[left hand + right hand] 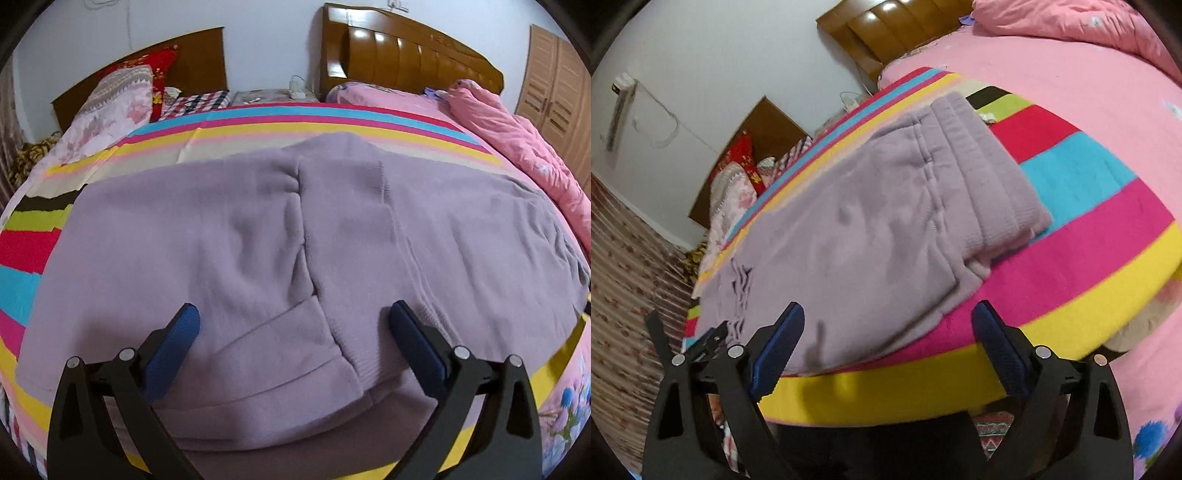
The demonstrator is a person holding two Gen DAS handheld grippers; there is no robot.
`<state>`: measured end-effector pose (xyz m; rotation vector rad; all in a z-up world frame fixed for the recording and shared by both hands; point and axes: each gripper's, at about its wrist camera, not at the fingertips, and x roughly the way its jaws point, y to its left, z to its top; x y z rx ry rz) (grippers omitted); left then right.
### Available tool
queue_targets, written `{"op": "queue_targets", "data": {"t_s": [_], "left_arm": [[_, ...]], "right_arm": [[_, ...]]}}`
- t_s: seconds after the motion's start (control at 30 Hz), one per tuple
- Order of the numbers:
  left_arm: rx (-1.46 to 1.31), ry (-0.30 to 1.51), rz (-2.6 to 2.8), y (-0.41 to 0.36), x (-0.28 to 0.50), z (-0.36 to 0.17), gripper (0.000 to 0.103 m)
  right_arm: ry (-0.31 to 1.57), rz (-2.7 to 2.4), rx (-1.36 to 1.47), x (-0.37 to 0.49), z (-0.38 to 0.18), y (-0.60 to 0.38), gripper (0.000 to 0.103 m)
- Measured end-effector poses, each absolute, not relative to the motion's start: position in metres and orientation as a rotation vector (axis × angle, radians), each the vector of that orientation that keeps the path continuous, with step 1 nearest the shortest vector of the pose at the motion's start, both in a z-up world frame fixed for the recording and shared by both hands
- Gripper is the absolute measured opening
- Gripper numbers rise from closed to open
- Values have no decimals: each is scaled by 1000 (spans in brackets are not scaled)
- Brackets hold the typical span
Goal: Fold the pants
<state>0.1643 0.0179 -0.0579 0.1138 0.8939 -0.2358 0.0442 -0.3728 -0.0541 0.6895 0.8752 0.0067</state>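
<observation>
across the striped, many-coloured bed cover (110, 155) lie the soft lilac fleece pants (295, 229), already doubled over so the ribbed cuffs sit stacked on one side, which keeps the bundle flat for another fold. the left gripper (293, 325) hangs just above the near cuff, blue pads spread wide with nothing between them. the right gripper (888, 321) hovers at the cover's yellow edge, likewise parted and empty. a crumpled pink quilt (517, 136) lies pushed aside.
</observation>
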Motion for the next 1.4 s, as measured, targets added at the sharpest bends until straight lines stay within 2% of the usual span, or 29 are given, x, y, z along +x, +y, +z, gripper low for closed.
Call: {"op": "queue_targets", "data": {"t_s": [0.23, 0.33, 0.43, 0.47, 0.5, 0.6, 0.67, 0.77, 0.83, 0.9, 1.07, 1.13, 1.23, 1.33, 1.4], "left_arm": [[114, 873, -259, 22, 161, -63, 102], [114, 865, -260, 21, 157, -60, 102], [112, 862, -263, 22, 158, -60, 102], [111, 860, -264, 22, 158, -60, 102], [111, 859, -266, 23, 157, -60, 102], [109, 859, -267, 22, 156, -60, 102], [93, 857, -277, 25, 158, -60, 102], [37, 844, -327, 35, 155, -54, 101], [-83, 814, -376, 57, 149, -43, 101], [-214, 743, -359, 89, 139, -24, 101], [-302, 619, -185, 163, 122, 13, 101], [-314, 611, -120, 186, 118, 17, 101], [-336, 644, -95, 210, 114, 11, 101], [-401, 729, -169, 224, 121, -7, 101], [-467, 763, -251, 225, 126, -13, 101]], "right_arm": [[877, -75, 885, 55, -56, -389, 90], [931, -73, 819, 60, -54, -380, 90], [956, -105, 725, 58, -51, -370, 77], [954, -119, 727, 57, -50, -371, 65], [948, -153, 727, 55, -51, -374, 43], [891, -149, 810, 44, -58, -385, 26], [809, -120, 869, 35, -61, -387, 22], [714, -144, 815, 33, -43, -375, 20], [624, -124, 653, 46, -3, -348, 20], [536, -57, 483, 69, 43, -305, 20], [458, 190, 145, 126, 93, -155, 19], [463, 276, -61, 126, 83, -78, 19], [528, 368, -374, 113, 26, 15, 20], [618, 394, -583, 105, -38, 56, 21], [524, 336, -674, 91, -50, 63, 21]]}}
